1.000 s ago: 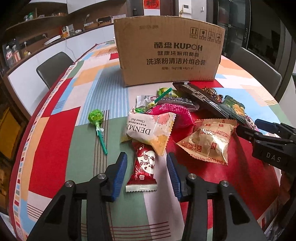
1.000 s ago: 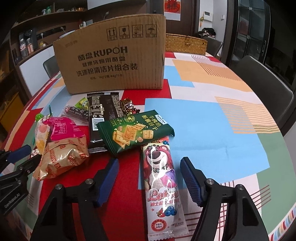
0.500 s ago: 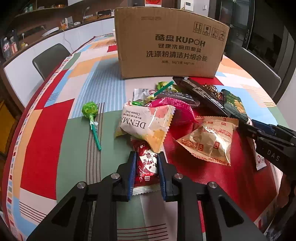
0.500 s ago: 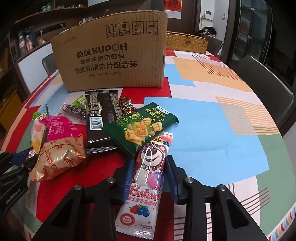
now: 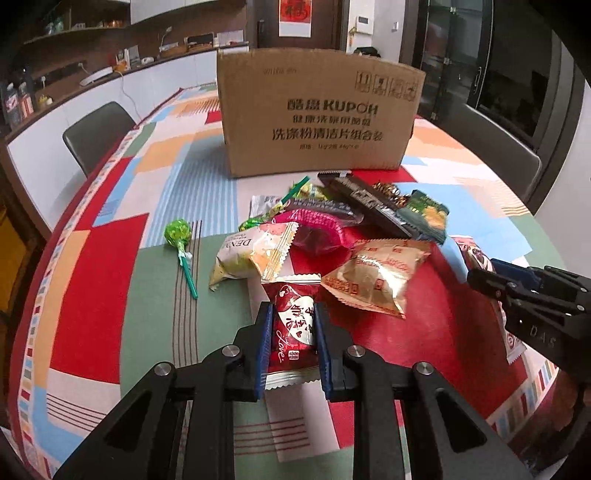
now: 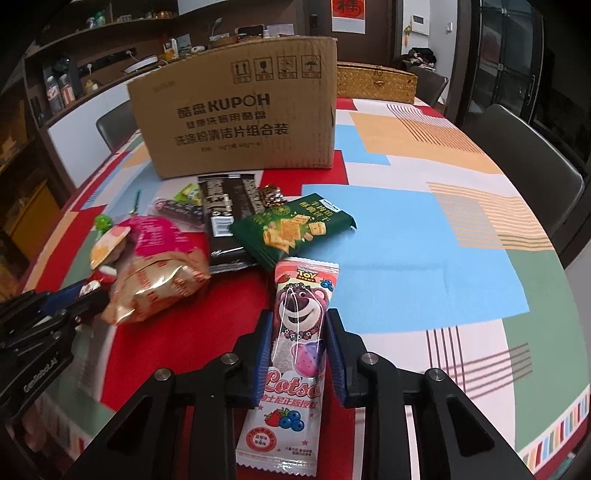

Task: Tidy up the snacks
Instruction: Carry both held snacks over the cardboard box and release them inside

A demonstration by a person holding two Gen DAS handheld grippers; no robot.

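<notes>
Red packet (image 5: 293, 325) now clamped in my left gripper (image 5: 291, 345), pink packet (image 6: 297, 339) in my right gripper (image 6: 297, 345); right jaws are closing that last bit. Both were wide a second ago. Box (image 5: 319, 116) straight ahead past the pile, likely next stop.

Home dining room: round table (image 6: 424, 229) under a colour-block tablecloth, dark upholstered chairs (image 6: 524, 155) around it, wall counter (image 5: 122, 74) with small items, red paper hanging (image 5: 294, 16) on the far wall.
</notes>
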